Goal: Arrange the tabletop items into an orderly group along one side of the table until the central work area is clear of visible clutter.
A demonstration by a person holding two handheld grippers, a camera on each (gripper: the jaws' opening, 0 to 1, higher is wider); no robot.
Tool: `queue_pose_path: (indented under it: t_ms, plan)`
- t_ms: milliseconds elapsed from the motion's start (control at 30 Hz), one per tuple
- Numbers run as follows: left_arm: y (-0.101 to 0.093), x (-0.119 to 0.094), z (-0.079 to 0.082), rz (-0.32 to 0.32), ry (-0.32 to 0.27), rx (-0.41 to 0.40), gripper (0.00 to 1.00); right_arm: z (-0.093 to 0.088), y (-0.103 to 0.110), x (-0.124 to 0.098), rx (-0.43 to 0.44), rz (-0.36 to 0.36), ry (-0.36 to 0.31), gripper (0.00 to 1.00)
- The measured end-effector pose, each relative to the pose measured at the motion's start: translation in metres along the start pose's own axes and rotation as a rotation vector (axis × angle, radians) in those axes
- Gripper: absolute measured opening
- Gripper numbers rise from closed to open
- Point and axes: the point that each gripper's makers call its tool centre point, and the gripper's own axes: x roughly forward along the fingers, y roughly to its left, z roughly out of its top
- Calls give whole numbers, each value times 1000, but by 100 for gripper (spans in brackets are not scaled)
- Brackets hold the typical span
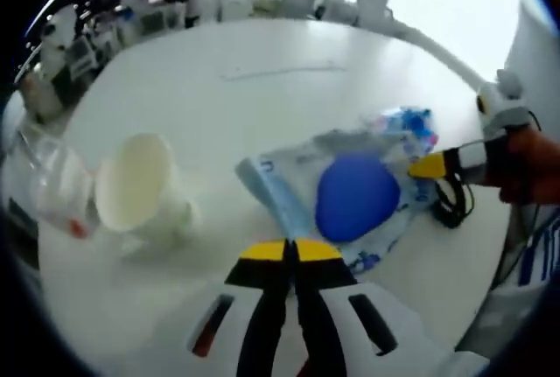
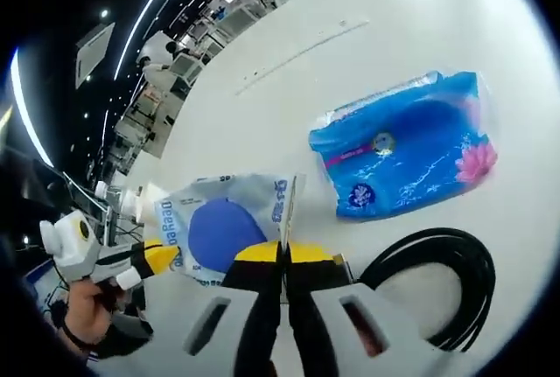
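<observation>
Two tools are at work on a white tabletop [image 1: 262, 88] that has things still lying around on it. The step in hand looks like gathering the wipes pack [image 1: 350, 193], a flat pale pack with a big blue oval on it.

In the right gripper view, the right tool [image 2: 283, 259] has its yellow tips pressed together, and the thin edge of the wipes pack [image 2: 229, 224] sits right between them, so it seems to be pinching that edge. In the left gripper view, the left tool [image 1: 290, 250] also has its tips pressed together, with nothing between them. The pack lies just beyond it, very near the tips.

A white cup [image 1: 144, 193] lies tipped on its side to the left of the pack. A clear plastic cup [image 1: 57, 189] is just beside the white one. In the right gripper view, a shiny blue bag [image 2: 407, 145] lies further out, apart from the pack, and a coiled black cable [image 2: 437, 285] rests near the right tool.

Next, I think the pack must be slid or lifted to one side of the tabletop. The grip is only on a thin edge, so it could slip. Go slow.
</observation>
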Motion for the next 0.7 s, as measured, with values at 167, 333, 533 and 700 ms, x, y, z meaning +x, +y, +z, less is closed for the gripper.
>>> queue_pose_path:
  t_ms: [167,333,533,700]
  plan:
    - [9,6,6,35,-18,-63,0,6,10,1,-14,-3,-3,0]
    - [16,10,9,68,-34,-132,0,13,12,9,-21,-6,-2,0]
    - [21,21,8,73,-33,-157,0,17,10,13,-14,-10,-1,0]
    - [23,25,7,97,-32,-181,0,19,8,17,-18,-14,3,0]
